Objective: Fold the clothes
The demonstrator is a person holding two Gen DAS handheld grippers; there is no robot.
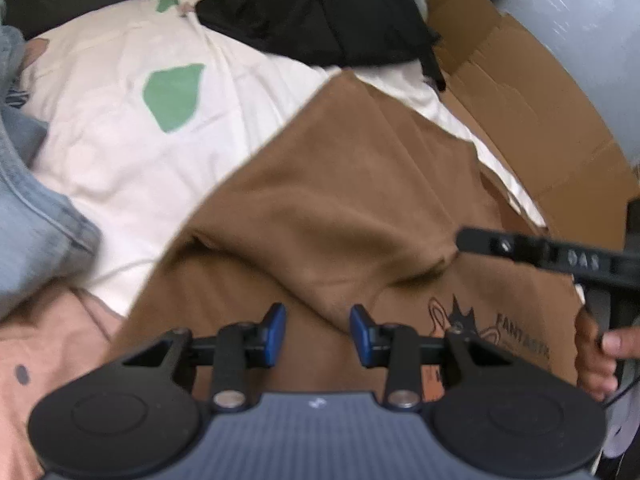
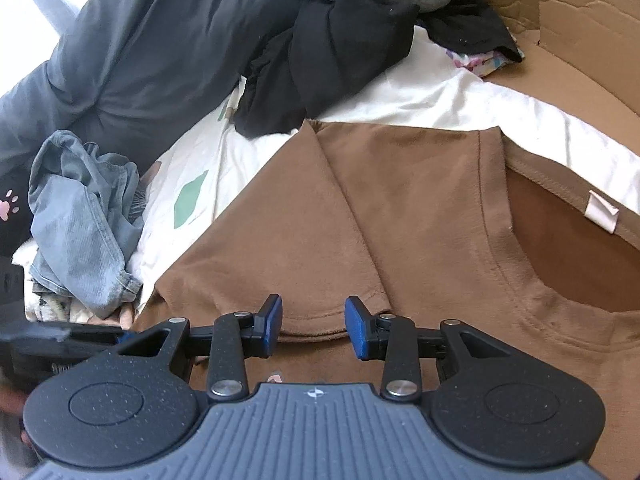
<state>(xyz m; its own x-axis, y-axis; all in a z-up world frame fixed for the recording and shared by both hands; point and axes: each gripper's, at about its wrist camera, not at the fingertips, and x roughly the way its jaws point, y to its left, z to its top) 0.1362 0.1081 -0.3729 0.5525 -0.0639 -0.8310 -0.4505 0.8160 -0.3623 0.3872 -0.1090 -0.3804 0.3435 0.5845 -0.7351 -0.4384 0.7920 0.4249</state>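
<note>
I held both grippers over the brown T-shirt, spread on the white sheet. The left gripper and right gripper had jaws apart, gripping nothing.

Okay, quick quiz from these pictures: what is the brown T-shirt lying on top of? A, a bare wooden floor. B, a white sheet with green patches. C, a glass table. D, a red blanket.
B: the brown T-shirt lies spread over the white sheet with green patches, which shows past its edges in both wrist views.
</note>
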